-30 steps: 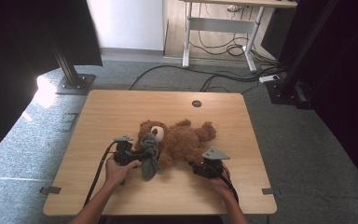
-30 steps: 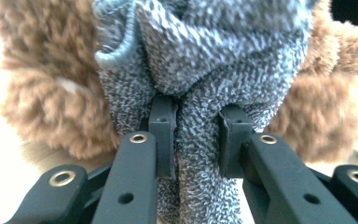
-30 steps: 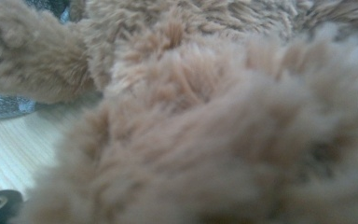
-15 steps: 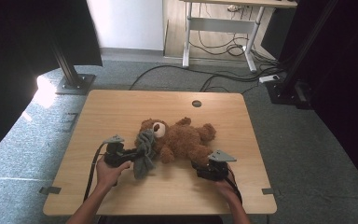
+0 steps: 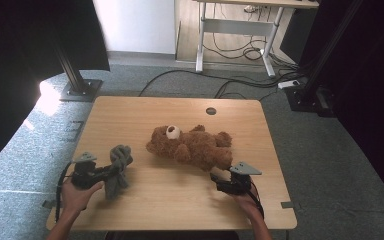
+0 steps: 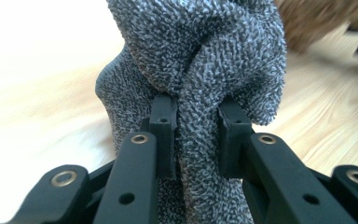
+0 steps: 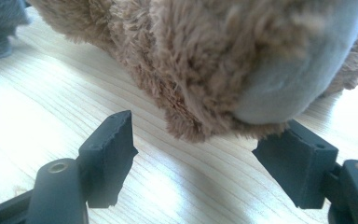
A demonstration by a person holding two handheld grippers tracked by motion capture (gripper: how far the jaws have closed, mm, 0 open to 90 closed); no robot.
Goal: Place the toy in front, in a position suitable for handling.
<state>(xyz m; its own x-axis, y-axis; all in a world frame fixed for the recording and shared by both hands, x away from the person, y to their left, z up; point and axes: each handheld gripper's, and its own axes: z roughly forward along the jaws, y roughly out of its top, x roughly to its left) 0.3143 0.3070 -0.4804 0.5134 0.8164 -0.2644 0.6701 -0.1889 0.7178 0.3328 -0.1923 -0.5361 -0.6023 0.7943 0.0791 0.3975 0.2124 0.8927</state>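
High view: left gripper [image 5: 107, 172] at table's [image 5: 180, 200] front-left, clamped on crumpled grey knitted cloth [image 5: 118, 162], well apart from brown plush teddy bear [image 5: 190, 146] lying mid-table.

Left gripper view: jaws pinch cloth fold.

Right gripper view: right gripper [image 7: 212, 154] jaws just opening, wide, bear's foot just beyond, unpinched.

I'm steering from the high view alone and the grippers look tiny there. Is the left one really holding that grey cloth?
Observer: Yes. In the left gripper view the left gripper is shut on a fold of the grey knitted cloth, one pad on each side.
Operator: And the right one, has it got the bear's foot?
Observer: No. The right gripper stands open, its jaws having just been opening; the teddy bear has its foot in front of the gap, untouched by the pads.
Operator: What does that foot look like?
Observer: It has a pale grey sole.
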